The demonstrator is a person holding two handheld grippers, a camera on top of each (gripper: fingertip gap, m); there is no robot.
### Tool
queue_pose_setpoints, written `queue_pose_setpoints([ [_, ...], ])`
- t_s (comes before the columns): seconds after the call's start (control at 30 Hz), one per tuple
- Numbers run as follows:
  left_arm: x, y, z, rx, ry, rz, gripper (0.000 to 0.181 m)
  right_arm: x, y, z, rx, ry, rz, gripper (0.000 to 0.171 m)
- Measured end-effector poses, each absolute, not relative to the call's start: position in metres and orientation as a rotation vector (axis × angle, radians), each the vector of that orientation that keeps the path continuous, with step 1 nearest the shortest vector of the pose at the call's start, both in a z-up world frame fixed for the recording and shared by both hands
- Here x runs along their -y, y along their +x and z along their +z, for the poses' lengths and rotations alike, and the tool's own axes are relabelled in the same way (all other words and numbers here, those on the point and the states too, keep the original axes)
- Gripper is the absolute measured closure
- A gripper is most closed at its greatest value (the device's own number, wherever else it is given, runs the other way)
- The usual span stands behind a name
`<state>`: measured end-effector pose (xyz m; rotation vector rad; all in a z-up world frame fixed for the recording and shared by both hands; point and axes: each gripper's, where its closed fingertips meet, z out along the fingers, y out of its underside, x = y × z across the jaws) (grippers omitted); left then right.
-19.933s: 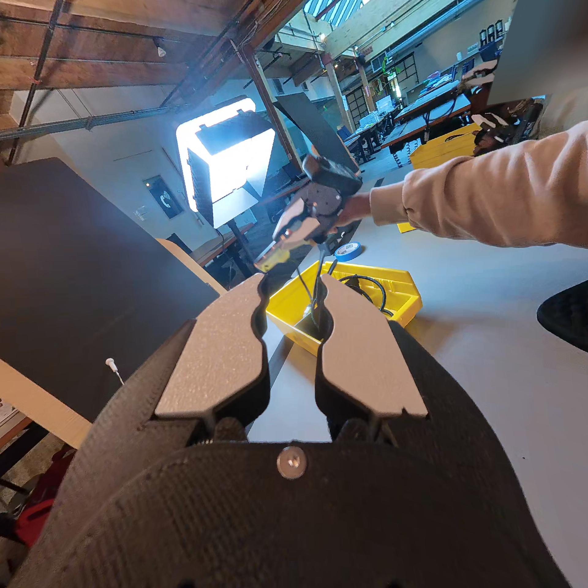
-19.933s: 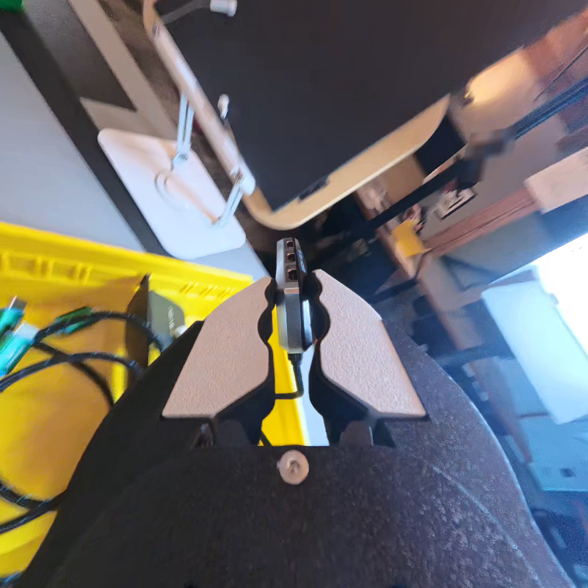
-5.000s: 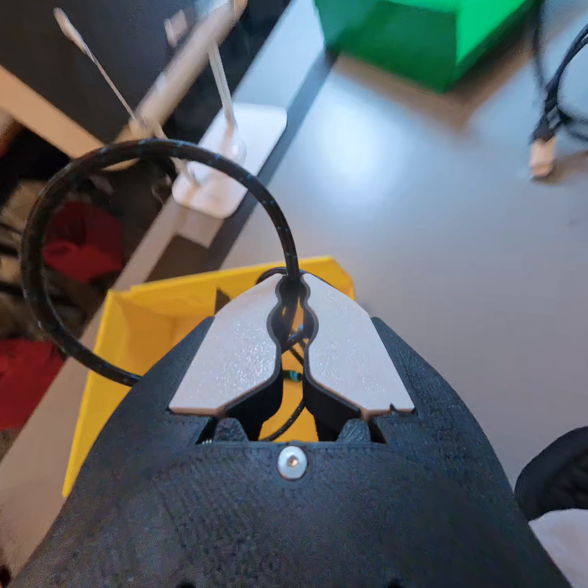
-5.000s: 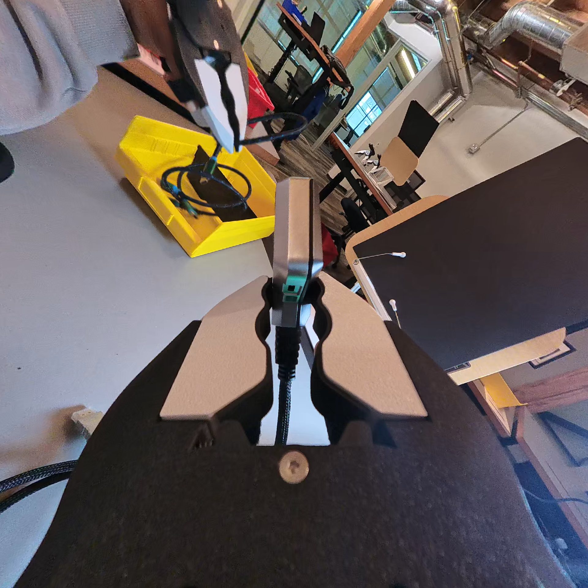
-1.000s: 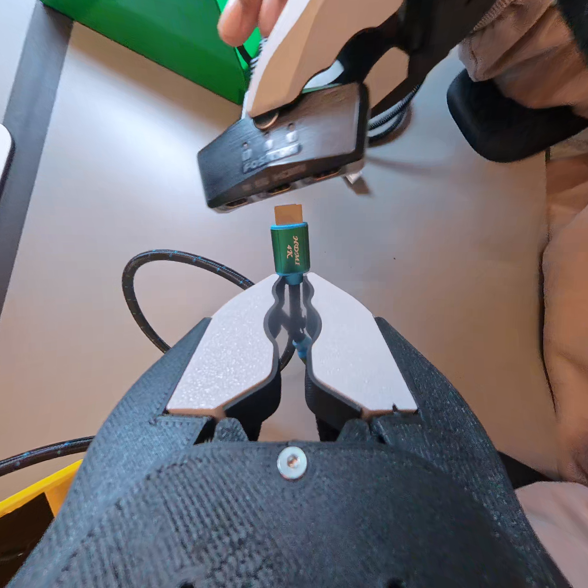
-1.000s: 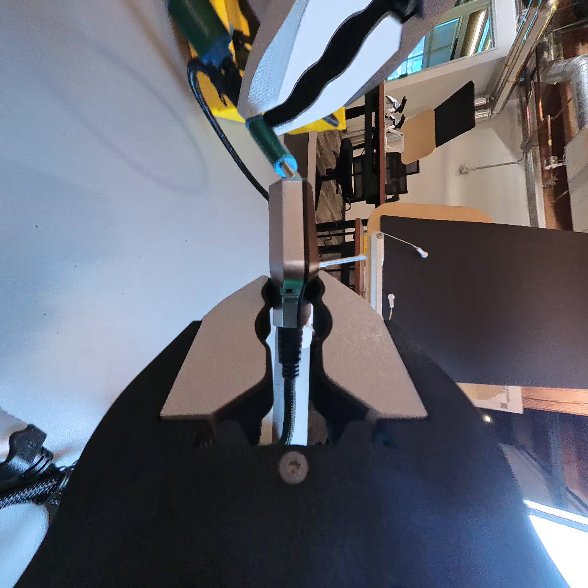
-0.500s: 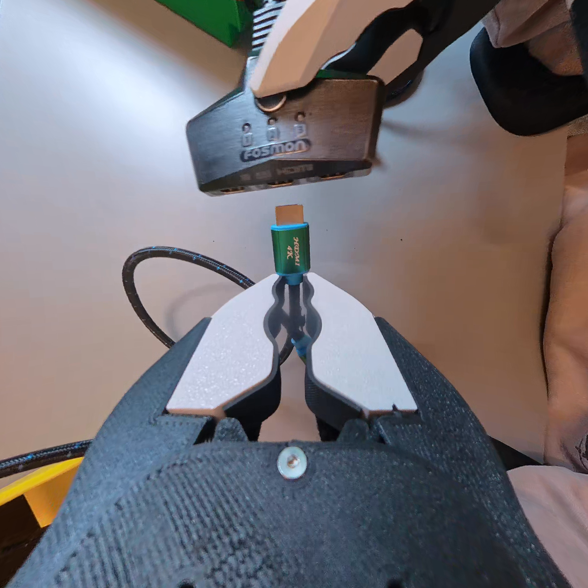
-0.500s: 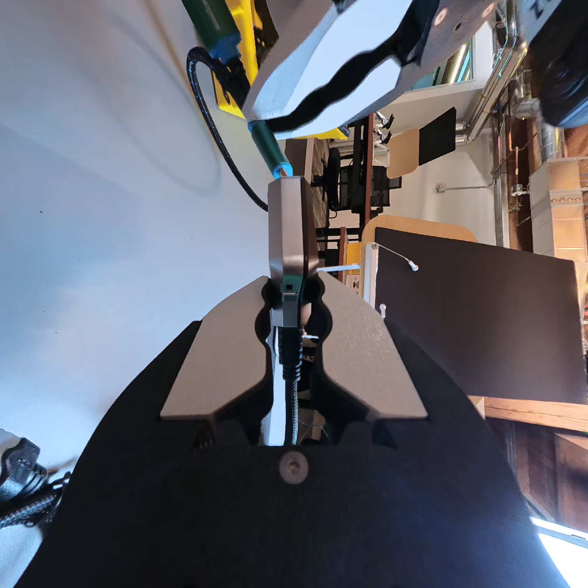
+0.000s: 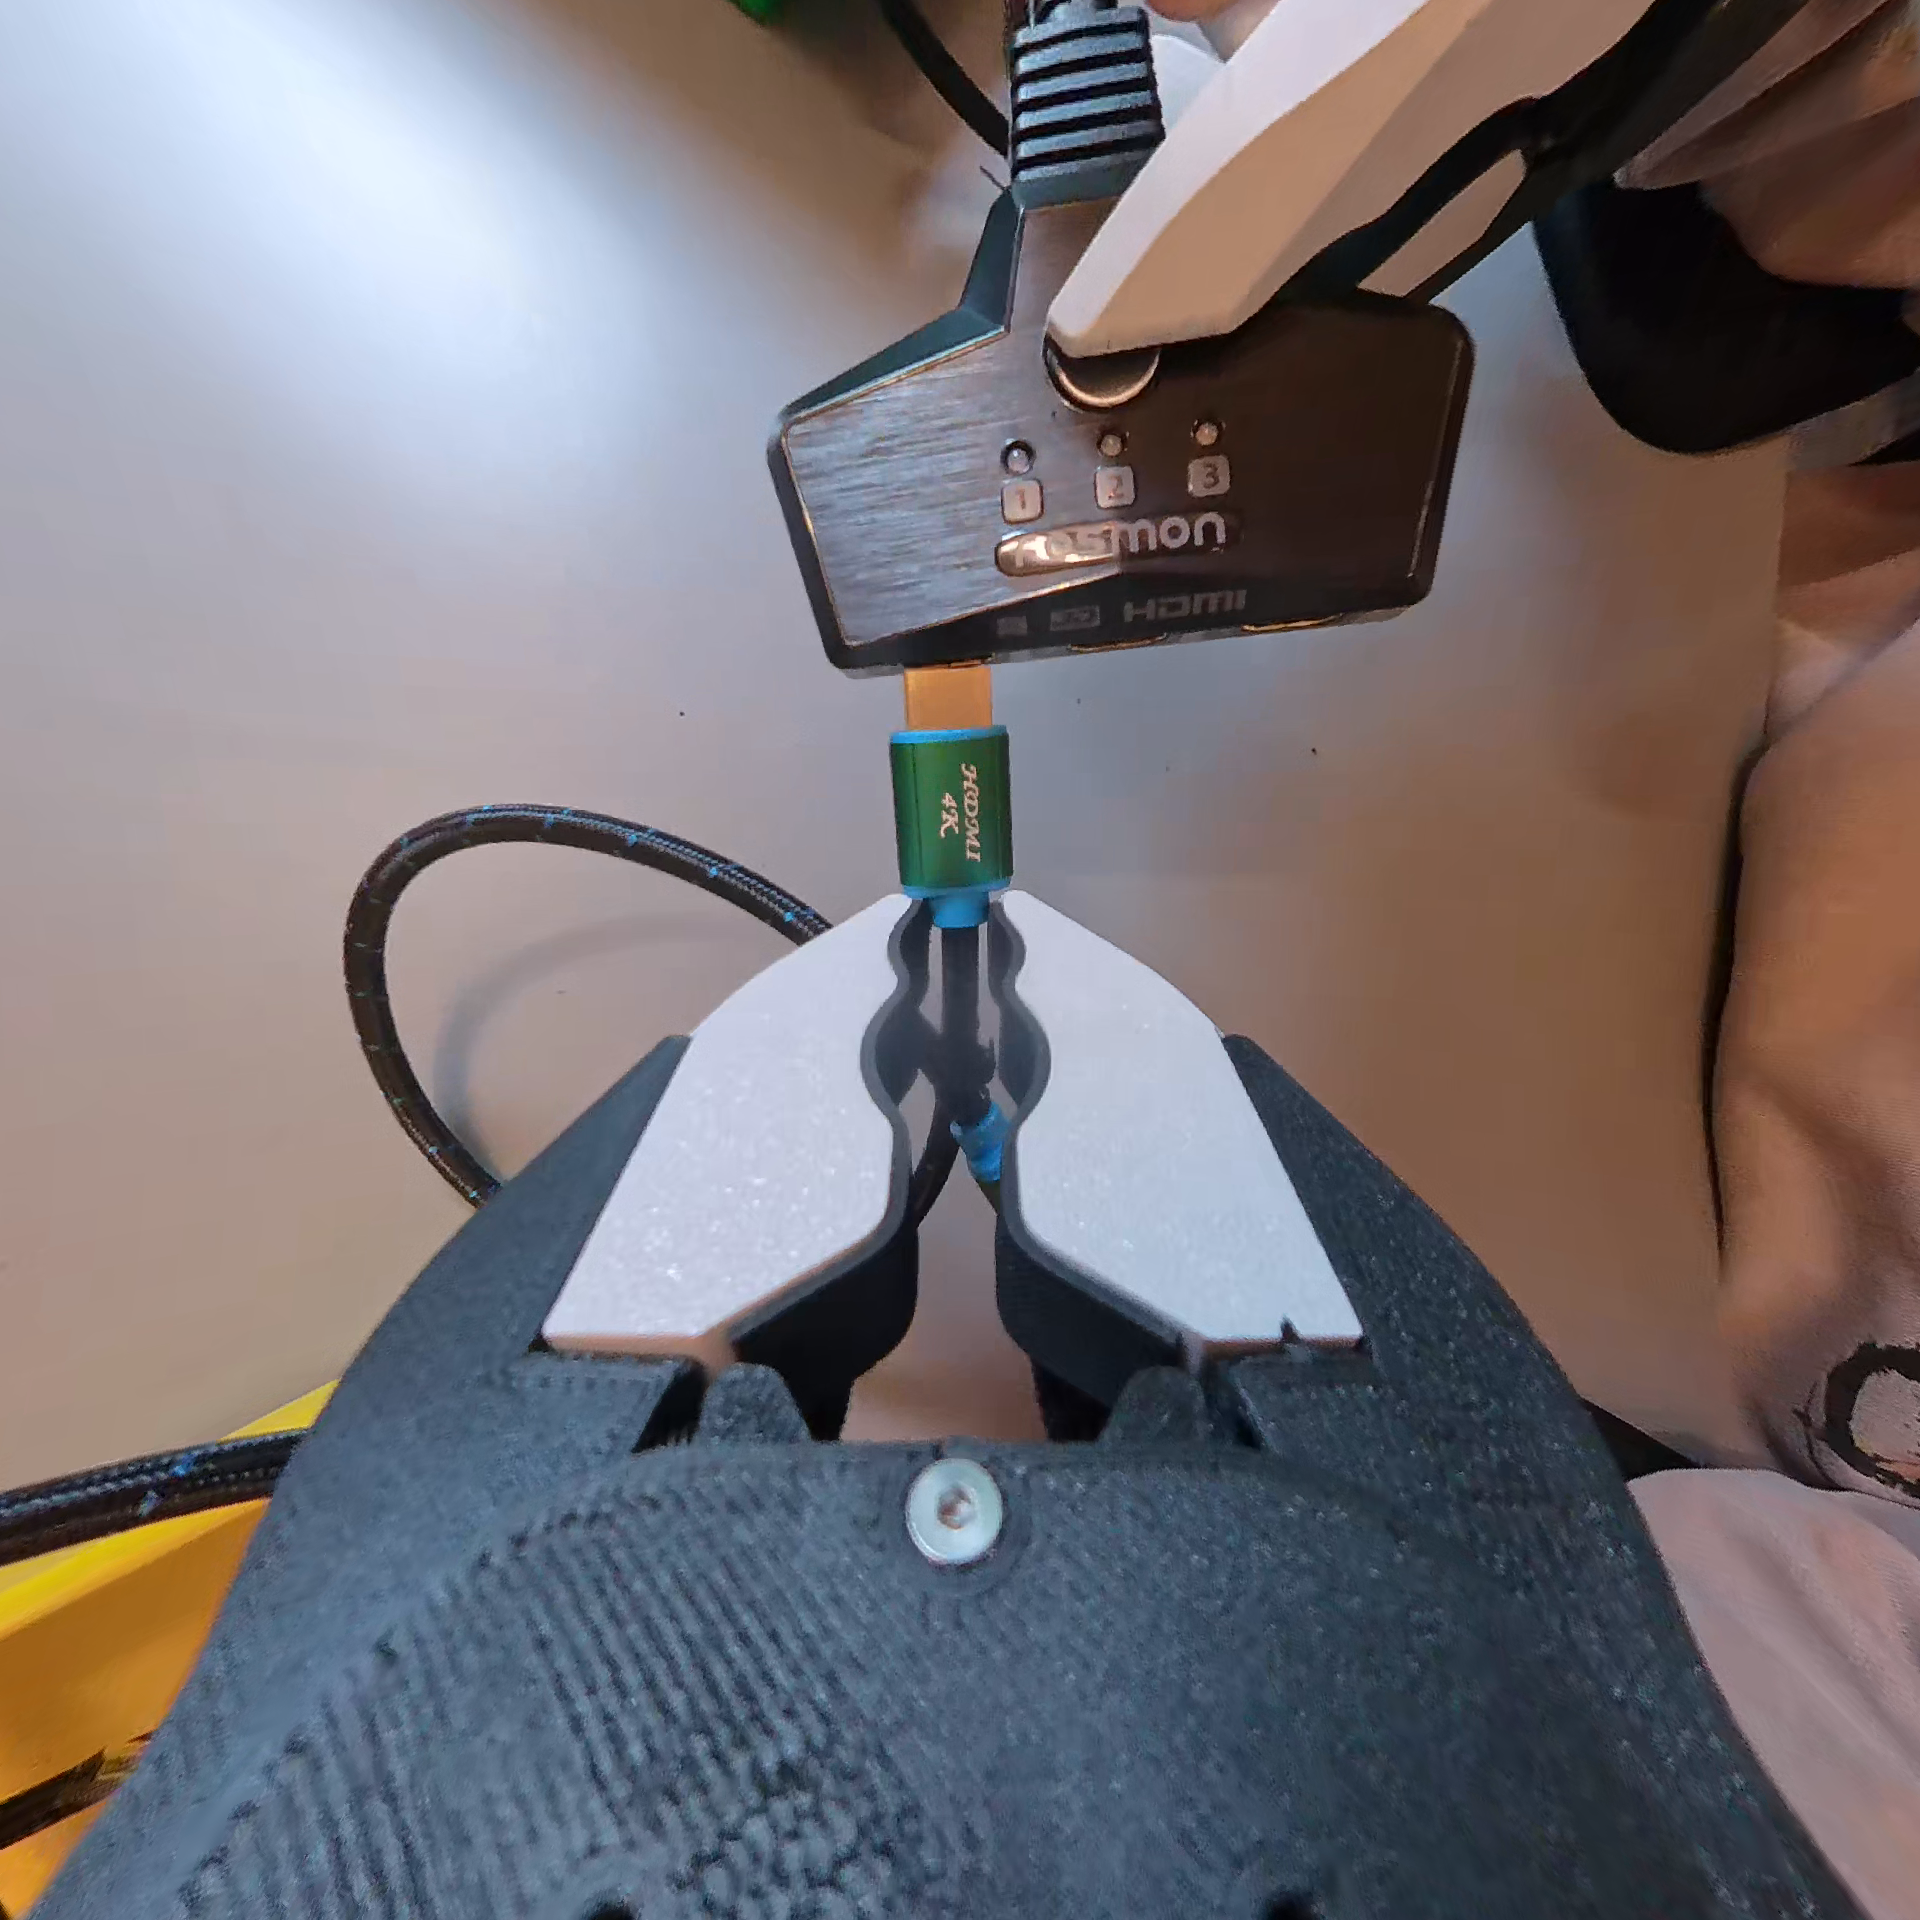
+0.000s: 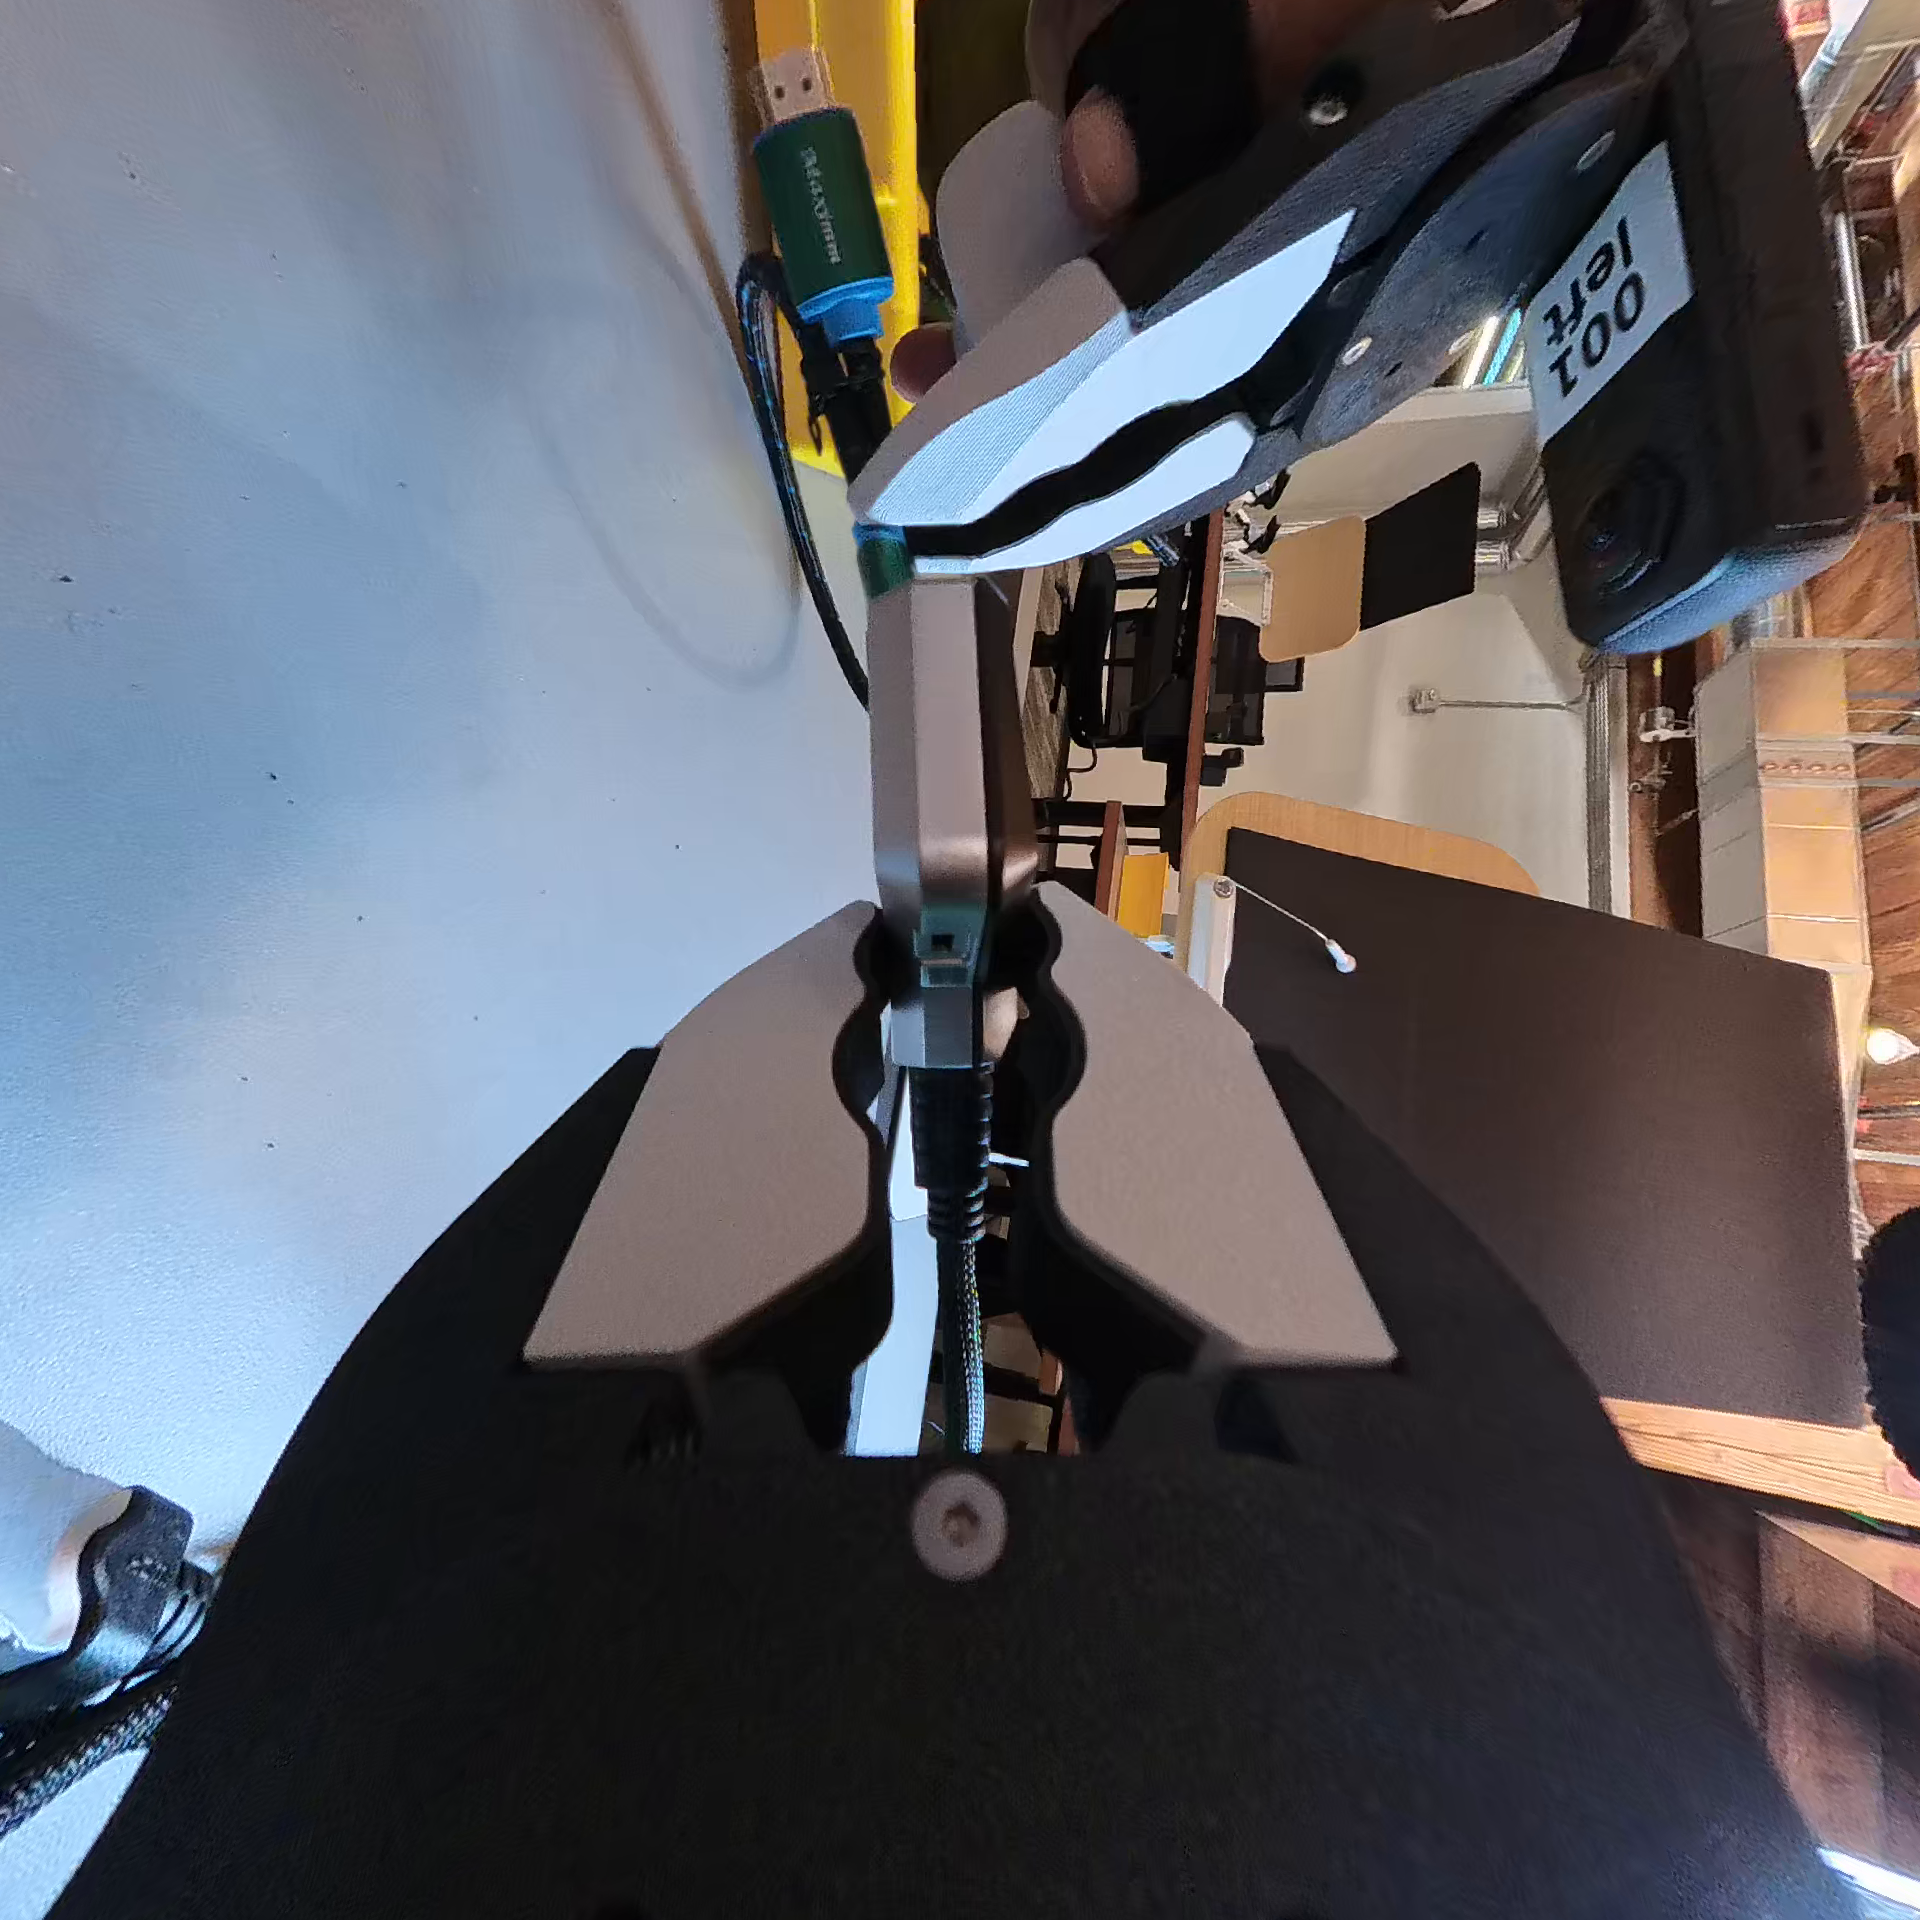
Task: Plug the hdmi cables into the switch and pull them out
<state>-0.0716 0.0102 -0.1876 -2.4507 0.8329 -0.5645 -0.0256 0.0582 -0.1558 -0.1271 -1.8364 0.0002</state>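
The dark brushed-metal HDMI switch (image 9: 1117,499) is pinched at twelve o'clock by the right gripper (image 10: 954,935), ports presented downward; the green-shelled HDMI plug (image 9: 951,816), gold tip just entering, is steadied by the left gripper (image 9: 951,920) clamped on its braided black cable (image 9: 436,883).

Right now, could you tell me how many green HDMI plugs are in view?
2: one green plug held by the left gripper at the switch; a loose plug beside the yellow bin. Others may be hidden.
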Motion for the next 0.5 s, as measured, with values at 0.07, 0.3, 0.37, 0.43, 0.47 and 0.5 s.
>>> queue_pose_setpoints([
  [0.07, -0.009, -0.07, -0.186, -0.831, -2.438, -0.599, 0.171, -0.059, -0.026, -0.158, 1.844, -0.131, 0.0, 0.149],
  [0.3, -0.002, -0.059, -0.21, -0.973, -2.482, -0.592, 0.17, -0.083, -0.018, -0.14, 1.785, -0.285, 0.114, 0.148],
  [0.37, -0.002, -0.051, -0.217, -1.052, -2.467, -0.572, 0.17, -0.086, -0.013, -0.134, 1.782, -0.338, 0.192, 0.148],
  [0.43, -0.01, -0.045, -0.213, -1.097, -2.387, -0.535, 0.163, -0.084, -0.008, -0.13, 1.802, -0.38, 0.279, 0.148],
  [0.47, -0.016, -0.043, -0.206, -1.114, -2.316, -0.493, 0.155, -0.082, -0.006, -0.127, 1.814, -0.405, 0.337, 0.148],
  [0.5, -0.024, -0.042, -0.196, -1.126, -2.234, -0.422, 0.148, -0.079, -0.003, -0.123, 1.822, -0.435, 0.402, 0.148],
])
